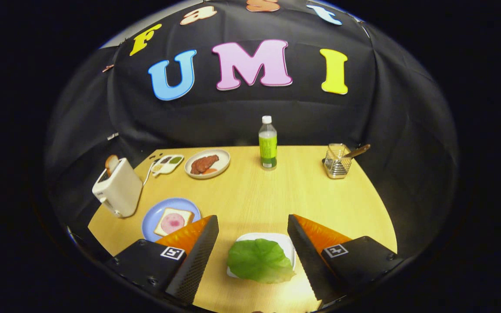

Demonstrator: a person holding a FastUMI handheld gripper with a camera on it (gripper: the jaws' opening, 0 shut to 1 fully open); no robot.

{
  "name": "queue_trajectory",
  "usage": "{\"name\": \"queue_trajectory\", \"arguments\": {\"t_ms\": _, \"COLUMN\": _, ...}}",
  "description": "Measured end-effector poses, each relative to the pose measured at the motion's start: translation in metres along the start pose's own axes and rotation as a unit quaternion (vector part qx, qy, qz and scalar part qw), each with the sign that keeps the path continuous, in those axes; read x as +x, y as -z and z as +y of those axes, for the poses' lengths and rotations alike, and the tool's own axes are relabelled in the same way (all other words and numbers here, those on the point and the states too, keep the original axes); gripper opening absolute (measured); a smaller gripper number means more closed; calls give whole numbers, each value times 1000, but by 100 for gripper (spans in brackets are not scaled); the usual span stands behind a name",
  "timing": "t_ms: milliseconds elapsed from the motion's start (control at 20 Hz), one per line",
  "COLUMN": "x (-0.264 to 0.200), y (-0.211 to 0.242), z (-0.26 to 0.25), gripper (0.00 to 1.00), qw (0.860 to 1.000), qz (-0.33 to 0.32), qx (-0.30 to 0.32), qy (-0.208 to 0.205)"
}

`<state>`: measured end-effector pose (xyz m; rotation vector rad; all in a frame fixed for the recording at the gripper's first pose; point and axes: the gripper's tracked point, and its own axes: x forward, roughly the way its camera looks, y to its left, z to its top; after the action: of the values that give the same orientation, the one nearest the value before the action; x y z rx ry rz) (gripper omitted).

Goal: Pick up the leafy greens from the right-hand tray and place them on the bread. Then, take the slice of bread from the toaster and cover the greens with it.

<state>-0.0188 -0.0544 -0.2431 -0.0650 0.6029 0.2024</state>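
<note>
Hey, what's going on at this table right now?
A person is working a handheld gripper on a sandwich setup. Its fingers are spread open on either side of a lettuce leaf lying on a small white tray, not gripping it yet. The bread with a ham slice waits on a blue plate to the left, and another bread slice sticks out of the toaster.

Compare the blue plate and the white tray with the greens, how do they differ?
The blue plate is round and holds bread with a pink slice on it; the white tray is squarish and holds a lettuce leaf. The tray lies between the open tongs; the plate sits beside the toaster. Both rest on the wooden table.
</note>
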Motion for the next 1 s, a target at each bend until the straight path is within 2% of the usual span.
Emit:
{"name": "queue_trajectory", "arguments": {"t_ms": 550, "x": 53, "y": 101, "z": -8, "gripper": 100, "qw": 986, "qz": 138, "qx": -75, "qy": -47}}
{"name": "queue_trajectory", "arguments": {"t_ms": 800, "x": 66, "y": 121, "z": -9, "gripper": 99, "qw": 980, "qz": 167, "qx": -92, "qy": -59}}
{"name": "queue_trajectory", "arguments": {"t_ms": 900, "x": 71, "y": 127, "z": -9, "gripper": 92, "qw": 978, "qz": 178, "qx": -94, "qy": -62}}
{"name": "queue_trajectory", "arguments": {"t_ms": 950, "x": 71, "y": 131, "z": -8, "gripper": 77, "qw": 976, "qz": 184, "qx": -97, "qy": -64}}
{"name": "queue_trajectory", "arguments": {"t_ms": 1000, "x": 72, "y": 134, "z": -7, "gripper": 71, "qw": 975, "qz": 189, "qx": -99, "qy": -67}}
